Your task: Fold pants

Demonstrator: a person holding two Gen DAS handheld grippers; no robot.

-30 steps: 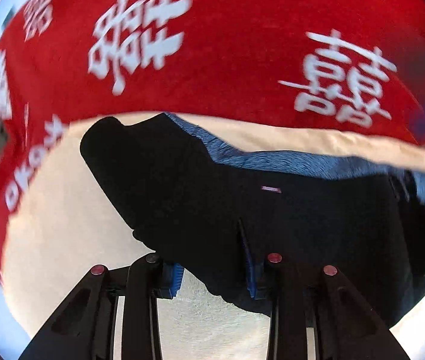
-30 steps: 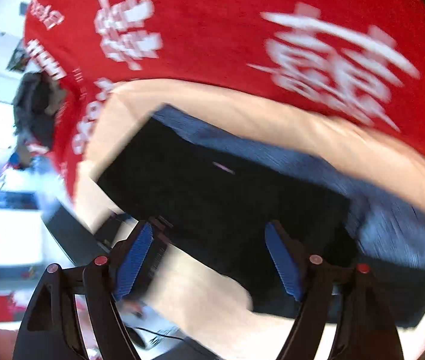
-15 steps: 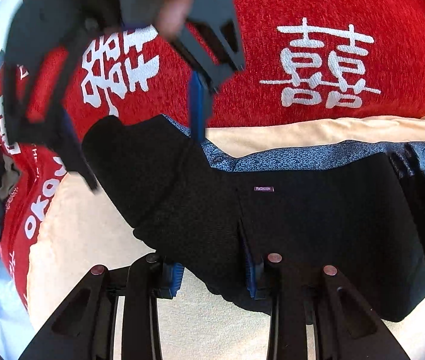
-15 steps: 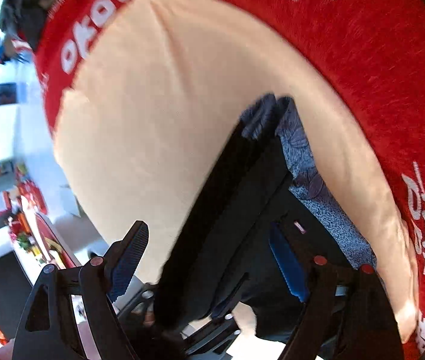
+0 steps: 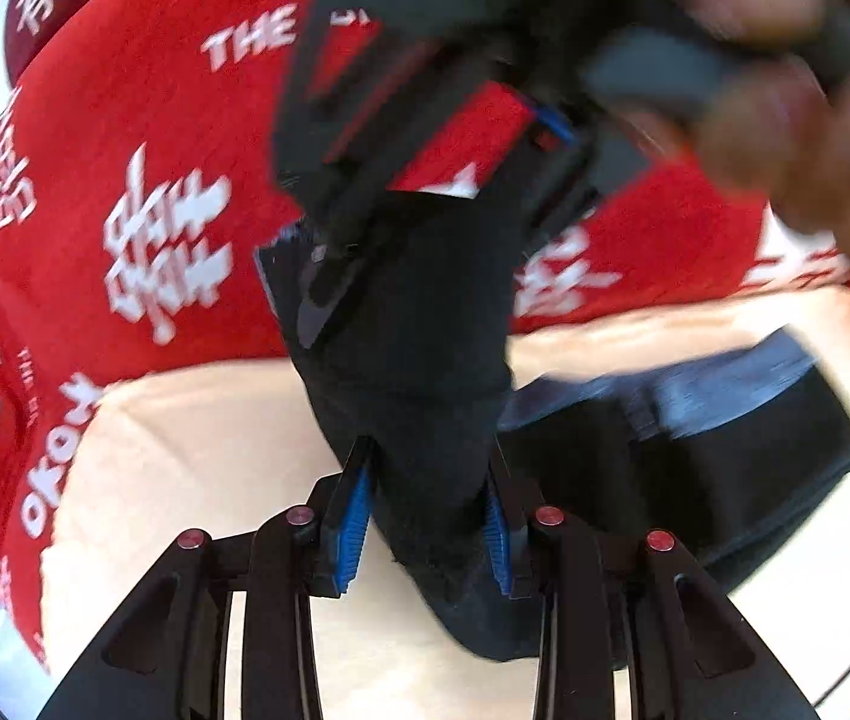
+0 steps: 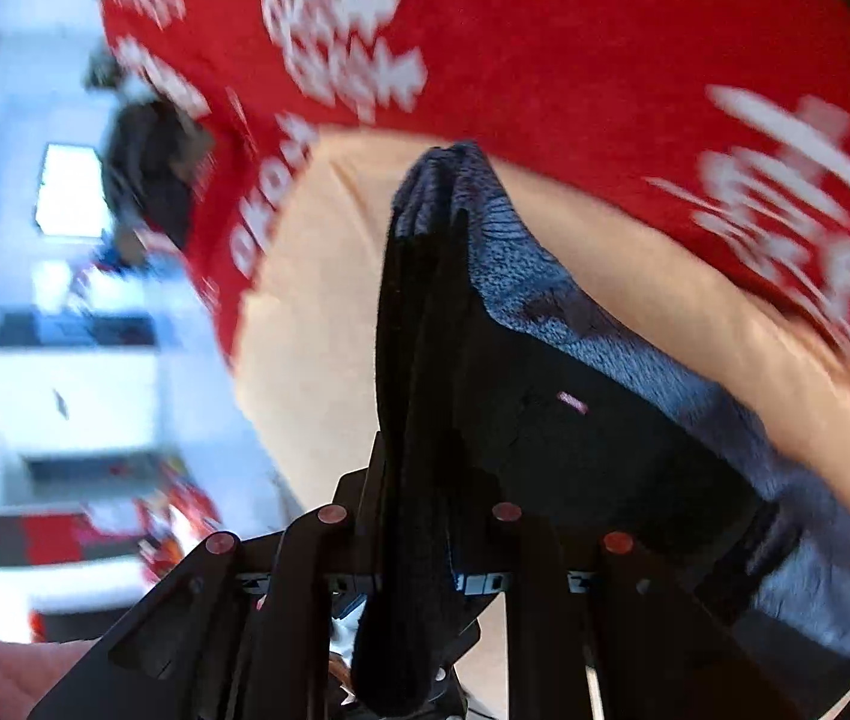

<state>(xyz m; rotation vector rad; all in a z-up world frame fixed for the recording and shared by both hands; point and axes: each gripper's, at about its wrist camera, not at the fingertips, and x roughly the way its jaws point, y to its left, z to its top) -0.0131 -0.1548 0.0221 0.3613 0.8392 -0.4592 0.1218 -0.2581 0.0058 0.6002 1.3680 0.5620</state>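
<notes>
Left view: your left gripper is narrow and holds a bunch of the pants. The black cloth runs up from its blue pads to your right gripper, which bites the far edge. Your hand is a blur at the top right. The rest of the pants lies on the cream sheet, which lies on the red cloth.

Right view: your right gripper is closing, and the black cloth is already between its jaws. The pants stand up like a thin ridge here, with a grey band on top. More of the pants sags down to the right onto the cream sheet.

What could go wrong: I think the right gripper has only a thin edge. If you lift before it is tight, the cloth could slip out. Then the fold would flop open. If you pull the two grippers apart too hard, the pants may twist. The folded layers could also slide and end up crooked.
</notes>
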